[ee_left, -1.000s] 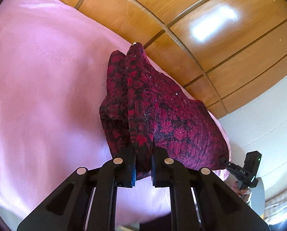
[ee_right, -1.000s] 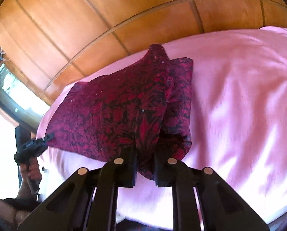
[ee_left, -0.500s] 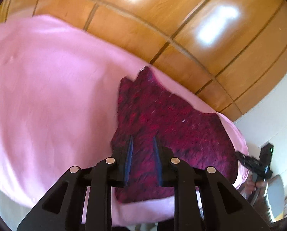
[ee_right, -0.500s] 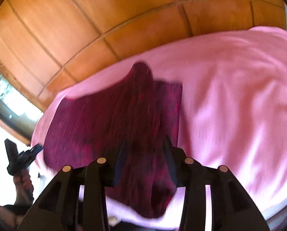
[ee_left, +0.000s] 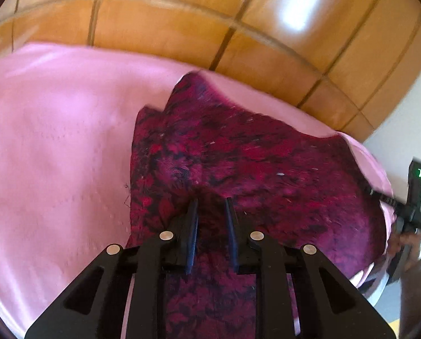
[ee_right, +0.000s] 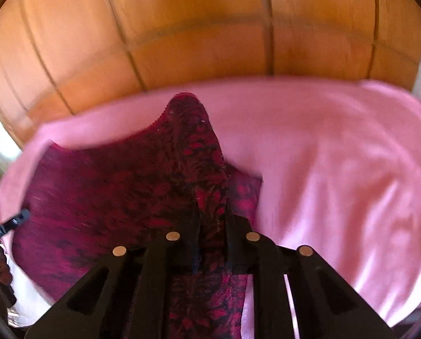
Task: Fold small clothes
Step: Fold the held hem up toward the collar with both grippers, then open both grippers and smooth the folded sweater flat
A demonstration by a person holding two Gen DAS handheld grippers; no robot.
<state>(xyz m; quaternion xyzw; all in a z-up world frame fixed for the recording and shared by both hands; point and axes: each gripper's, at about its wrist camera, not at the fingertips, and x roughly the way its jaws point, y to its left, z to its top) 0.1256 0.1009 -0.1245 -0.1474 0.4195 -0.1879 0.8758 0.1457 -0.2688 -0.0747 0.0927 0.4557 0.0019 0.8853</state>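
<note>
The red cloth (ee_left: pixel 238 169) lies mid-frame on the pink sheet (ee_left: pixel 55 141) — thin, limp, light, likely best pinched at an edge or corner; the left gripper (ee_left: pixel 210 212) hovers parted, while the right gripper (ee_right: pixel 212 217) pinches a raised fold.

Our left gripper (ee_left: pixel 210 206) points forward and down, its fingers (ee_left: pixel 192 220) parted with a clear gap between them. Our right gripper (ee_right: pixel 212 217) is angled likewise, with cloth filling the narrow gap between its fingers (ee_right: pixel 193 226). Each hand shows at the edge of the other's view, the right hand (ee_left: pixel 408 243) gripping its handle.
</note>
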